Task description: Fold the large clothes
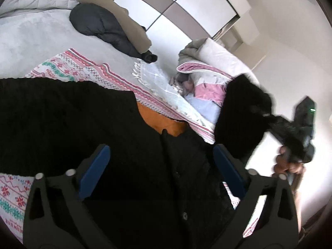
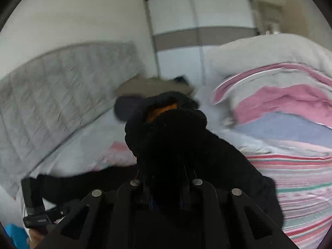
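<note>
A large black knit cardigan [image 1: 72, 124] with buttons and an orange lining [image 1: 159, 122] lies spread on the patterned blanket [image 1: 83, 68] on the bed. My left gripper [image 1: 161, 166] hovers just above its middle, its blue pads [image 1: 95, 172] wide apart and holding nothing. My right gripper [image 1: 267, 116] at the right is shut on a sleeve or edge of the cardigan [image 1: 242, 108] and holds it lifted. In the right wrist view the black fabric [image 2: 172, 145] bunches between the closed fingers and hides the tips of my right gripper [image 2: 166, 186].
A dark puffer jacket [image 1: 99, 25] and a tan garment [image 1: 126, 20] lie on the grey bed further back. A pile of pink, white and blue bedding [image 1: 203, 78] sits at the right. A wardrobe [image 1: 182, 2] stands beyond.
</note>
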Action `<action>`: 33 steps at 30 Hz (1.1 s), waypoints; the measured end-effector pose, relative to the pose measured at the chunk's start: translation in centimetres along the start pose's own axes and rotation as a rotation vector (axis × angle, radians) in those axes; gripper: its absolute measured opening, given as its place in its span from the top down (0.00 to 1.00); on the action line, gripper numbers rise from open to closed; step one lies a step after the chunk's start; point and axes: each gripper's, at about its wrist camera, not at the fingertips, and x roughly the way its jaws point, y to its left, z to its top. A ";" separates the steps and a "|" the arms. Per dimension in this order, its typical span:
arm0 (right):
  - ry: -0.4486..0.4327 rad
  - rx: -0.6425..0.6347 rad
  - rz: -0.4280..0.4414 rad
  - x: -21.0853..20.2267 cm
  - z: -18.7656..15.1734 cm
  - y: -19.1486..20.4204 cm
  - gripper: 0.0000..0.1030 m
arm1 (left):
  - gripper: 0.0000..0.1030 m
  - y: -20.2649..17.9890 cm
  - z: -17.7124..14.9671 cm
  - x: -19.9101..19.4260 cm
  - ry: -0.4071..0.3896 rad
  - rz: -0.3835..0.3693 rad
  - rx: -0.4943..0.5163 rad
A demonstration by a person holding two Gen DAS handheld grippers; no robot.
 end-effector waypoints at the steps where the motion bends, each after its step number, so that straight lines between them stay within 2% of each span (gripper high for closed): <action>1: 0.036 -0.005 0.013 1.8 -0.6 1.2 0.83 | 0.08 0.3 0.0 0.0 0.004 -0.008 -0.004; 4: 0.141 0.034 0.096 5.8 -2.4 2.9 0.79 | 0.08 0.8 -0.1 0.3 0.012 -0.016 -0.008; 7: 0.326 0.147 0.287 8.7 -4.4 3.0 0.76 | 0.08 1.1 -0.1 0.8 0.033 0.003 0.004; 9: 0.361 0.196 0.386 8.7 -4.9 2.6 0.72 | 0.08 1.3 0.0 1.5 0.053 0.024 0.017; 11: 0.377 0.228 0.435 8.3 -5.2 1.7 0.67 | 0.08 1.4 0.2 2.6 0.081 0.035 0.017; 13: 0.357 0.242 0.439 7.5 -5.2 0.4 0.53 | 0.08 1.3 0.4 3.8 0.100 0.027 0.010; 14: 0.346 0.252 0.446 7.2 -5.4 0.0 0.31 | 0.08 1.2 0.4 4.2 0.107 0.021 0.009; 15: 0.319 0.283 0.463 6.6 -5.4 -0.8 0.15 | 0.08 1.1 0.5 4.6 0.111 0.019 0.010; 18: 0.283 0.304 0.511 5.2 -5.1 -2.0 0.14 | 0.08 1.2 0.3 5.3 0.125 0.014 -0.002; 19: 0.274 0.293 0.502 4.6 -5.0 -2.5 0.14 | 0.08 1.4 0.1 5.5 0.131 0.018 -0.015; 21: 0.254 0.261 0.444 3.7 -4.8 -3.5 0.14 | 0.08 1.8 -0.2 6.2 0.158 0.039 -0.036; 24: 0.231 0.287 0.356 2.9 -4.9 -6.5 0.14 | 0.10 1.5 -1.1 8.2 0.225 0.123 -0.005; 25: 0.220 0.309 0.323 2.5 -5.2 -8.0 0.14 | 0.17 1.1 -1.4 8.9 0.252 0.147 0.013; 26: 0.209 0.329 0.286 2.1 -5.5 -9.7 0.14 | 0.32 0.6 -1.7 9.4 0.271 0.154 0.027; 27: 0.201 0.348 0.256 1.6 -5.6 -10.9 0.14 | 0.40 -0.2 -2.0 9.9 0.280 0.175 0.047; 28: 0.192 0.374 0.224 1.4 -6.0 -12.4 0.14 | 0.64 -0.8 -2.1 10.1 0.279 0.205 0.077; 29: 0.189 0.405 0.194 1.2 -6.6 -14.1 0.14 | 0.84 -1.6 -2.2 10.1 0.273 0.229 0.121; 30: 0.189 0.425 0.176 1.0 -6.9 -15.1 0.14 | 0.83 -2.9 -1.9 9.4 0.226 0.231 0.170; 32: 0.187 0.470 0.119 0.6 -8.1 -17.9 0.14 | 0.84 -4.1 -0.9 7.2 0.095 0.201 0.202; 33: 0.186 0.484 0.089 0.5 -8.7 -19.1 0.14 | 0.84 -4.5 -0.1 5.8 0.018 0.242 0.224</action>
